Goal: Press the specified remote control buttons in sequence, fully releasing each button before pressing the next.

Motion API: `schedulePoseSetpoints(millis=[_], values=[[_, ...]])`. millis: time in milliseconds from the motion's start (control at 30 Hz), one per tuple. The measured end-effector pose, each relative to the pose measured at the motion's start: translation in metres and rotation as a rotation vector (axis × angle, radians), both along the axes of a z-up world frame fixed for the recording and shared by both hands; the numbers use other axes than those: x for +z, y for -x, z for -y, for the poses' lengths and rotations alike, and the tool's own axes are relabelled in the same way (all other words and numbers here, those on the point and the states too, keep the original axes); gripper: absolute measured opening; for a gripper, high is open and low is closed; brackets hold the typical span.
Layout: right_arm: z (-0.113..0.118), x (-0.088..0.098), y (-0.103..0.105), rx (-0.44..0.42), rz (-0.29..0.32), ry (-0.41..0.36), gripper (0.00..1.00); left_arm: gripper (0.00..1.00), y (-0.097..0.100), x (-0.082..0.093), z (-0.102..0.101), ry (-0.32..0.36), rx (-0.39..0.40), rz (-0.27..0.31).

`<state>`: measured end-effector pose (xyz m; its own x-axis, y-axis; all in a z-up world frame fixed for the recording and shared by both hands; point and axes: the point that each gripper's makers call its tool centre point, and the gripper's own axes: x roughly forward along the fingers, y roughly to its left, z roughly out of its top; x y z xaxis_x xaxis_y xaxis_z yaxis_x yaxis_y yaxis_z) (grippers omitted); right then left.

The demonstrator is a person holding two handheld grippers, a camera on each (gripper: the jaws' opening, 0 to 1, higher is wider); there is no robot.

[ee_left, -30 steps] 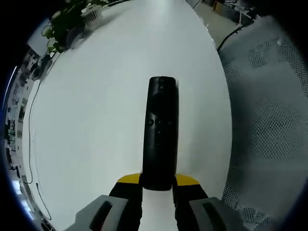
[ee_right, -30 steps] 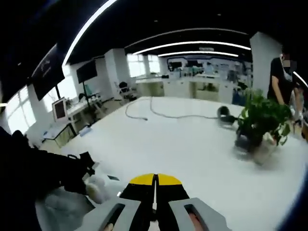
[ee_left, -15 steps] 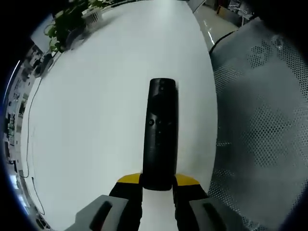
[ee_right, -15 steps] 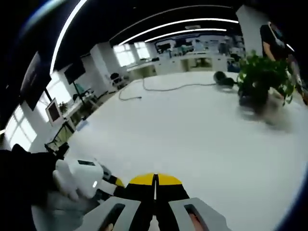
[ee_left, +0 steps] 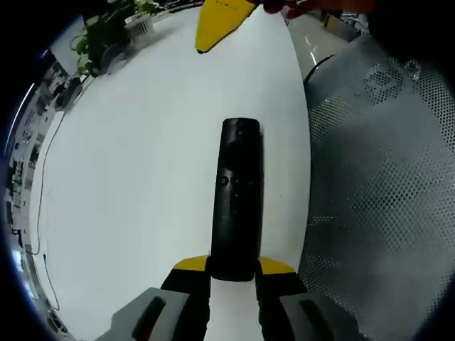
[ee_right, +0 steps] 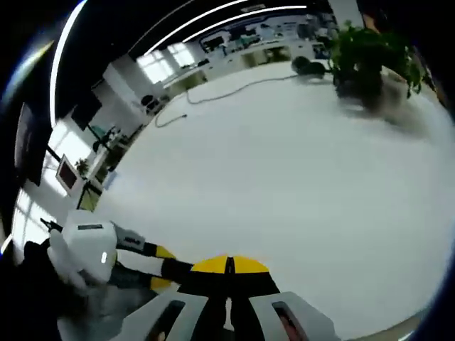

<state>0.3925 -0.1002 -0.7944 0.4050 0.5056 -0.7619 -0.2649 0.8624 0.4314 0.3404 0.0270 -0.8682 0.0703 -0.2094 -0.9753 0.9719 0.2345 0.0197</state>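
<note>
Left gripper (ee_left: 233, 273) clamps remote (ee_left: 237, 195) by its near end above white table (ee_left: 128, 177); right gripper (ee_right: 229, 266), jaws closed and empty, approaches (yellow tip entering left gripper view); off-centre press risks levering remote loose.

Black remote (ee_left: 238, 199) against a plain white table (ee_left: 142, 185). Left gripper (ee_left: 233, 268): yellow tips, grey body (same colours on the right gripper (ee_right: 229, 266)). Yellow tip of the right gripper also at top of the left gripper view. Grey chair mesh (ee_left: 377, 206) with a dotted perforated pattern. Green plant (ee_right: 366, 53). Dark cable (ee_right: 234, 89) across the white table.
</note>
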Motion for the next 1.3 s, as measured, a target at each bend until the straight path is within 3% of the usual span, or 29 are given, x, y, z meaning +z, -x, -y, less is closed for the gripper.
schedulePoseSetpoints(millis=[333,533,933,1167,1300], values=[[-0.015,-0.027,0.017,0.019,-0.189,-0.039,0.00,0.24,-0.001,0.001,-0.001,0.091,-0.006,0.014],[-0.018,-0.039,0.025,0.025,-0.257,-0.042,0.00,0.24,-0.001,0.002,-0.001,0.143,0.002,0.021],[-0.016,-0.060,0.027,0.038,-0.302,0.017,0.00,0.24,-0.001,0.003,0.000,0.216,0.010,0.032],[-0.016,-0.060,0.025,0.019,-0.316,-0.018,0.00,0.24,-0.002,0.003,0.001,0.233,0.016,0.033],[-0.018,-0.059,0.026,0.052,-0.297,0.013,0.00,0.25,-0.002,0.003,0.001,0.239,0.017,0.033]])
